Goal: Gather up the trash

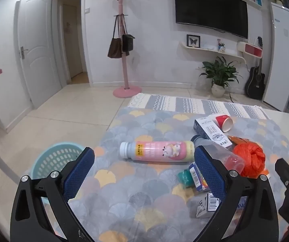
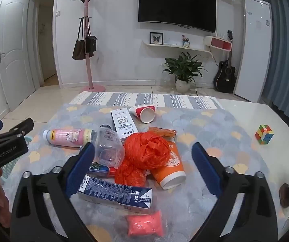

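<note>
Both tools hang over a counter [image 2: 235, 109] littered with trash. The left tool [image 1: 144, 161] stands wide open with nothing between its fingers, above a pink bottle [image 1: 156, 151] lying on its side. A blue basket [image 1: 53, 159] sits on the floor just past the counter's left edge. The right tool [image 2: 142, 157] is also spread wide and holds nothing; under it lie an orange bag [image 2: 146, 151], a clear bottle [image 2: 109, 149], an orange cup [image 2: 170, 169] on its side and a blue carton [image 2: 116, 191]. Further back lie a white carton [image 2: 123, 125] and a red cup [image 2: 144, 113]. A puzzle cube [image 2: 264, 134] sits well apart, to the right.
</note>
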A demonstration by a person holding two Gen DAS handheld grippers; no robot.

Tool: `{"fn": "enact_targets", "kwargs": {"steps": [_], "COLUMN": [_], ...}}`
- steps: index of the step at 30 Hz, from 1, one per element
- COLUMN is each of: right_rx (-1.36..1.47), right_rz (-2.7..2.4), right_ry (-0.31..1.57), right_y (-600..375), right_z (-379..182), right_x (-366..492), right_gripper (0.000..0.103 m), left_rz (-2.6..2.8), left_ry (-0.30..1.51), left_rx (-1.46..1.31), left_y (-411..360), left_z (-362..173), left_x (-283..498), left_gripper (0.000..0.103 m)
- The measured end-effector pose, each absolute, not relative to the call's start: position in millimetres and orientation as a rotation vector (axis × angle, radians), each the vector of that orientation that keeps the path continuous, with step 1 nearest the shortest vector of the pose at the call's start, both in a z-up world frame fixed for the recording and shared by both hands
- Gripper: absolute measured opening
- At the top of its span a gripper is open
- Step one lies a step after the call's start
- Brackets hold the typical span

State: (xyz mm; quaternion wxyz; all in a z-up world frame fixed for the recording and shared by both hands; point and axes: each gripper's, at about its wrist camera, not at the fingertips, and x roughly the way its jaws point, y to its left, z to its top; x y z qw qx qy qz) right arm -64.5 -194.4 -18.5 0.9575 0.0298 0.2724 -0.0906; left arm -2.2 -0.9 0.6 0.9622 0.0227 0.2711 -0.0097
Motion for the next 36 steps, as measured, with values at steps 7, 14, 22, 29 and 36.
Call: {"fn": "enact_targets", "kwargs": {"steps": [7,14,22,29,36], "right_rx": [0.039,0.050,0.063,0.063,0.062], "right_rz": [-0.185,-0.181,-0.189,-0.188,-0.188], "right_ry": [0.561,0.558,0.556,0.557,0.557], "right_y": [-192,-197,-201,-202,-201], "right_z": [-15,-13,-13,-12,-12], "right_x": [-66,-68,-68,-68,-68], "right_gripper": [0.081,0.081,0.081,0.081,0.081], "left_rz": [-0.037,-0.043,-0.068,-0.072,-0.075], "left_ry": [0.566,0.581,0.589,0.594,0.609], "left_rx": [0.073,0.040,0.018,0.003,-0.019], "left_y": [-11,-2,0,1,4], "left_z": [0,-2,-2,-3,-3], "left_x": [-3,4,2,1,4], "left_gripper": [0.096,0.096,0.096,0.096,0.096]}}
